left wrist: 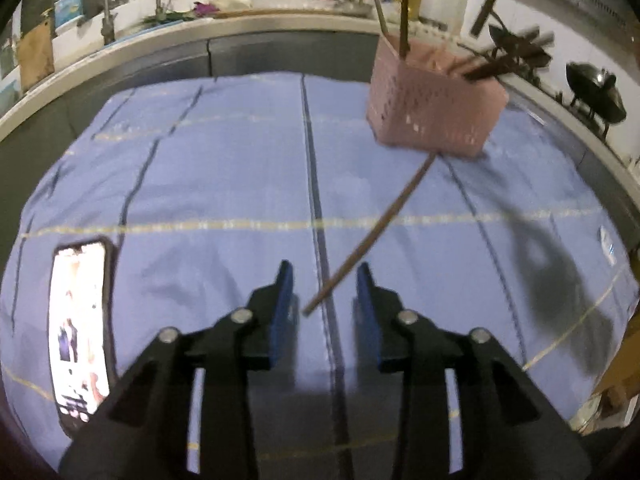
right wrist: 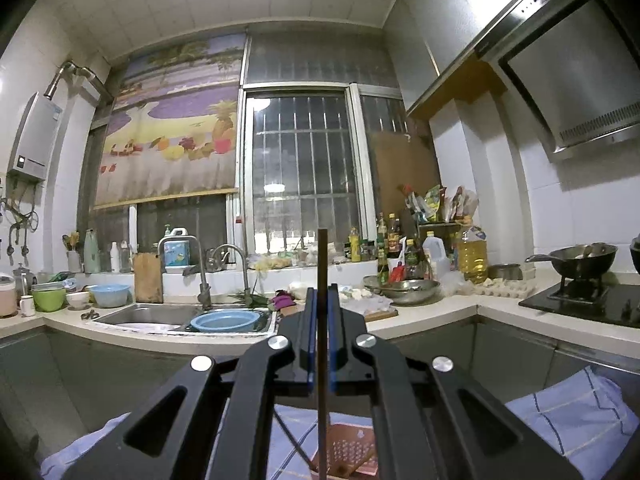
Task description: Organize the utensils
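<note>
Left wrist view: your spread left claw (left wrist: 325, 280) straddles the chopstick's (left wrist: 372, 232) near tip; its shaft runs ahead-right toward the pink basket (left wrist: 432, 112).

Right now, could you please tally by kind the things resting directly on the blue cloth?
Pink perforated plastic basket: 1
Thin brown wooden chopstick, lying loose: 1
Black smartphone with lit screen: 1
Total: 3

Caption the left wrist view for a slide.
Open left tool poised over a chopstick on the blue cloth, near the pink basket.
</note>
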Motion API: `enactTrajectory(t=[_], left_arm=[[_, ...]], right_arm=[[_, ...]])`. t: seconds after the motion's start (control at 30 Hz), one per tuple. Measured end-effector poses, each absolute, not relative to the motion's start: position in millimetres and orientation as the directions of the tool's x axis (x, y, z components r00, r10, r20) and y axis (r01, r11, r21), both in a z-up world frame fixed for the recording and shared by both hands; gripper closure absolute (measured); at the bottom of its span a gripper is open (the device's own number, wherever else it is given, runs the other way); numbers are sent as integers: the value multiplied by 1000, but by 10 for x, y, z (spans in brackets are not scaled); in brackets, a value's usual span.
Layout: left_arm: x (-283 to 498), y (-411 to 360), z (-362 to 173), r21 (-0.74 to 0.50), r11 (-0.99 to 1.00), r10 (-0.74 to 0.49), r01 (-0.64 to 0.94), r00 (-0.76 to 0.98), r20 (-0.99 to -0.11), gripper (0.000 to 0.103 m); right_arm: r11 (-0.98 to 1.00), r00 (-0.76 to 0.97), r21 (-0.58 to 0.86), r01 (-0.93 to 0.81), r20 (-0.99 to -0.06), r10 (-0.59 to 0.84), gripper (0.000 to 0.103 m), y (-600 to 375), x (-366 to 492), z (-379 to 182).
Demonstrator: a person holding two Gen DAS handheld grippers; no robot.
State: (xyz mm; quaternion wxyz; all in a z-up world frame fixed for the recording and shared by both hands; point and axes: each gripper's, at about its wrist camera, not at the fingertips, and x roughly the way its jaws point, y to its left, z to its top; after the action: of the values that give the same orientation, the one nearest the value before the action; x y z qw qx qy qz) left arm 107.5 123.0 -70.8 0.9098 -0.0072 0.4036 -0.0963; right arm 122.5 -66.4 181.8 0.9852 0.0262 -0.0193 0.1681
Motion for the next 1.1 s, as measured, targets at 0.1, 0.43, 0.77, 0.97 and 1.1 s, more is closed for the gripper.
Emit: enactTrajectory(t=[0.1, 0.43, 0.77, 0.97, 1.1], left_arm=[[1100, 1225, -829, -70, 982, -167, 174, 643, -747, 62], [1140, 1216, -911, -78, 970, -211, 229, 643, -736, 91], [902, 1314, -256, -169, 946, -320, 278, 711, -626, 97], [949, 1266, 255, -160, 938, -346, 309, 776, -528, 99], [1103, 1158, 463, -157, 935, -354, 318, 805, -477, 99]], right_arm=[[936, 937, 48, -348, 41, 346, 98, -636, 1148, 1817], [922, 924, 75, -381, -16, 383, 98, -581, 926, 1686], [924, 926, 75, -375, -15, 377, 98, -622, 781, 1659], [927, 931, 96, -362, -9, 364, 98, -711, 715, 1671], [934, 937, 93, -346, -6, 348, 98, -767, 701, 1716]])
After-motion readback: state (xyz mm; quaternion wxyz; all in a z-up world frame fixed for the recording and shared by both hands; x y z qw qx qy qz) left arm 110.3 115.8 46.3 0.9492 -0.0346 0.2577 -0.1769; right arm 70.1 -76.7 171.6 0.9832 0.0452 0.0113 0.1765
